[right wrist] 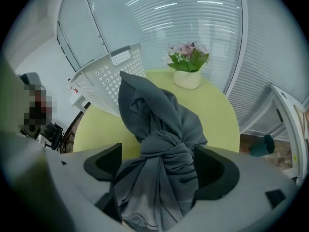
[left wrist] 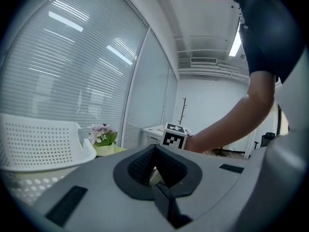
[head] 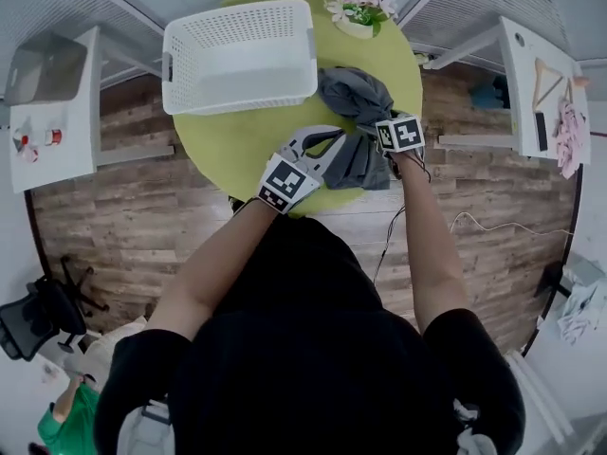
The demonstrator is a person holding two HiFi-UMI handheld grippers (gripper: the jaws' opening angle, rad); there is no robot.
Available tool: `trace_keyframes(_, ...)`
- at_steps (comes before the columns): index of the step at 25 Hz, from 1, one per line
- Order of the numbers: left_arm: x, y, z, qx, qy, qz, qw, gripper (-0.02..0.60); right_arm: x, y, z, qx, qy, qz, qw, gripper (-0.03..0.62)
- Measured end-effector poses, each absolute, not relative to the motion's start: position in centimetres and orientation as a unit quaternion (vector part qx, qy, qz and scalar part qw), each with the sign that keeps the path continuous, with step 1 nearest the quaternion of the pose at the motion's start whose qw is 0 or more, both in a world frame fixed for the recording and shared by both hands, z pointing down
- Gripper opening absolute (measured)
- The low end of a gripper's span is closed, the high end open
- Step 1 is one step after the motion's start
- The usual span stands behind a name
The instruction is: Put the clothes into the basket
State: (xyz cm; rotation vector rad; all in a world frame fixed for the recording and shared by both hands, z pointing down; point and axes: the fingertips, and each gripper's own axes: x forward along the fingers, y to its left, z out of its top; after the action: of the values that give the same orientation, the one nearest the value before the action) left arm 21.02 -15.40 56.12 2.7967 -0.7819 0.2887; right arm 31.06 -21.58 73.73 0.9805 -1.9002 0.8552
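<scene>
1. Tongs work the near edge of a round green table [head: 224, 150]. The left gripper [left wrist: 154, 148] has its tips pinched together on nothing. The right gripper [right wrist: 159, 166] points steeply down, jaws spread wide astride a knotted bunch of cloth, and the pads do not look clamped on it.
2. The grey garment [head: 353, 102] lies heaped on the tabletop. It runs from under the right gripper toward the far side, and its far end is just beside the basket's right corner. All of it is outside the basket.
3. The white basket [head: 237, 14] stands empty on the table's far left. The task therefore looks to be at its start: the one garment in sight has yet to be gripped, lifted over the wall and dropped in.
4. Bare tabletop lies between the left gripper and the basket, leaving open room on that side. The garment's near end lies close to the table edge, where a loose pull could drag it off.
5. Potted flowers [head: 358, 9] sit at the far rim, just beyond the garment. A high swing to the right could clip them.
6. White shelves [head: 59, 112] flank the table, well apart from the work.
</scene>
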Motion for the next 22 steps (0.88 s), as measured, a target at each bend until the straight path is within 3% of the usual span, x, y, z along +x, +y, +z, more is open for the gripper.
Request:
trace_keyframes(9, 17.9, -16.3, 57.2, 0.932, -0.329, 0.091, 0.124, 0.005, 31.0, -22.7, 80.0, 0.375, -0.708, 0.357, 0.480, 0.451)
trace_keyframes(18, 14.2, -16.4, 56.6, 0.916, -0.373, 0.089, 0.118, 0.005, 30.5, -22.8, 81.6, 0.373, -0.697, 0.357, 0.498, 0.448)
trace_keyframes(22, 13.7, -16.5, 56.5, 0.915, -0.376, 0.088, 0.115, 0.005, 30.4, -22.5, 80.9, 0.371, -0.703, 0.346, 0.499, 0.377)
